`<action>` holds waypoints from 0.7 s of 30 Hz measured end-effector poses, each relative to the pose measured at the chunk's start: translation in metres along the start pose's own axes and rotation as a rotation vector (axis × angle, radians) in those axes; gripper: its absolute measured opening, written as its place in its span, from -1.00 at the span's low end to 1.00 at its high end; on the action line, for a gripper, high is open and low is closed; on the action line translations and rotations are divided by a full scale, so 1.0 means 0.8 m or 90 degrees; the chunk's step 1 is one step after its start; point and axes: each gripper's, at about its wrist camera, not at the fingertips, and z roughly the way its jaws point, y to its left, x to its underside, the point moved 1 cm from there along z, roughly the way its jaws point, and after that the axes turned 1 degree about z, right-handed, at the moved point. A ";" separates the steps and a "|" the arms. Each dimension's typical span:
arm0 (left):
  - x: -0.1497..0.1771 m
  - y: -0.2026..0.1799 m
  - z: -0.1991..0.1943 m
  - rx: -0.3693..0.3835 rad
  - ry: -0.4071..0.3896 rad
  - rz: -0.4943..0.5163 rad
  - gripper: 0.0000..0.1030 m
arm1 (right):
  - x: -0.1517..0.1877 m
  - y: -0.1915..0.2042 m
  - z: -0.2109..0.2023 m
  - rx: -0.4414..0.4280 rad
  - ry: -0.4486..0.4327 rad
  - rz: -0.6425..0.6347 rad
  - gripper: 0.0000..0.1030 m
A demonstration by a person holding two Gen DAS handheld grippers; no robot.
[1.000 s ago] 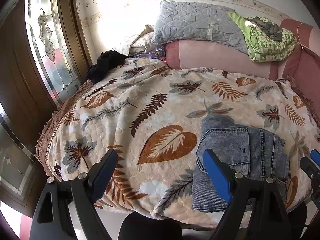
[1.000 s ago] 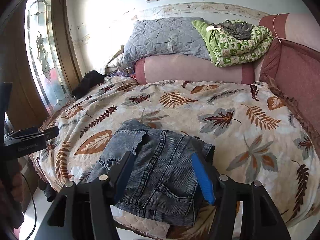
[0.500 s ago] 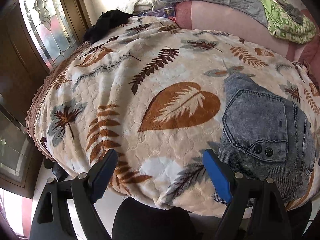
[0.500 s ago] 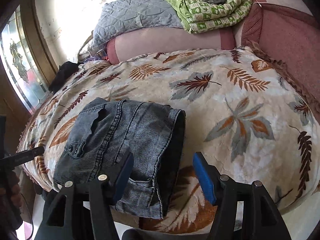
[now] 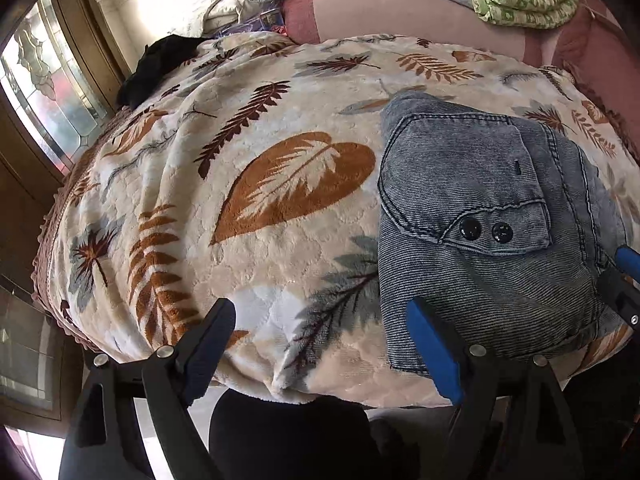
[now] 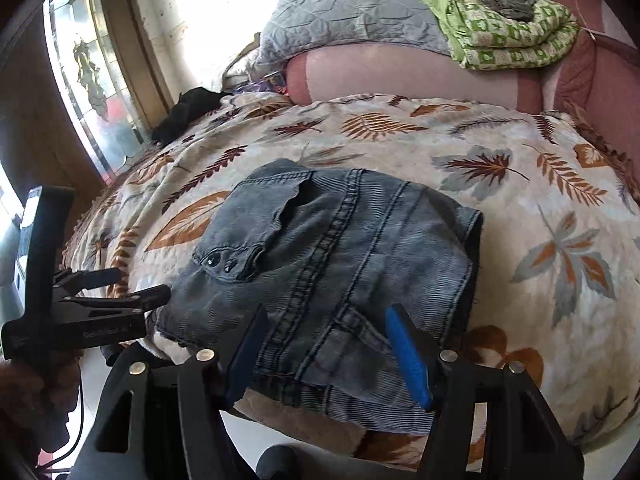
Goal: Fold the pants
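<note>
Lying folded into a compact stack near the front edge of the blanket (image 6: 460,140), the pants (image 6: 320,264) look essentially done. Left gripper (image 5: 324,344) and right gripper (image 6: 326,344) both gape wide, holding nothing; at most tidying remains.

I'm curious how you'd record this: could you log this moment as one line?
pants: folded on leaf blanket | left gripper: open, beside pants | right gripper: open, over near edge
</note>
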 end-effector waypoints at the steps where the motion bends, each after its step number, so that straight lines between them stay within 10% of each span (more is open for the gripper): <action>1: 0.001 -0.002 0.001 -0.006 0.001 0.010 0.70 | 0.003 0.006 0.006 0.003 0.008 -0.011 0.27; 14: 0.017 0.019 0.028 0.070 0.066 -0.030 0.77 | 0.033 0.027 0.037 0.068 0.079 -0.093 0.31; 21: -0.029 0.044 -0.018 0.083 -0.010 -0.050 0.77 | 0.006 -0.011 -0.008 0.026 0.032 -0.020 0.31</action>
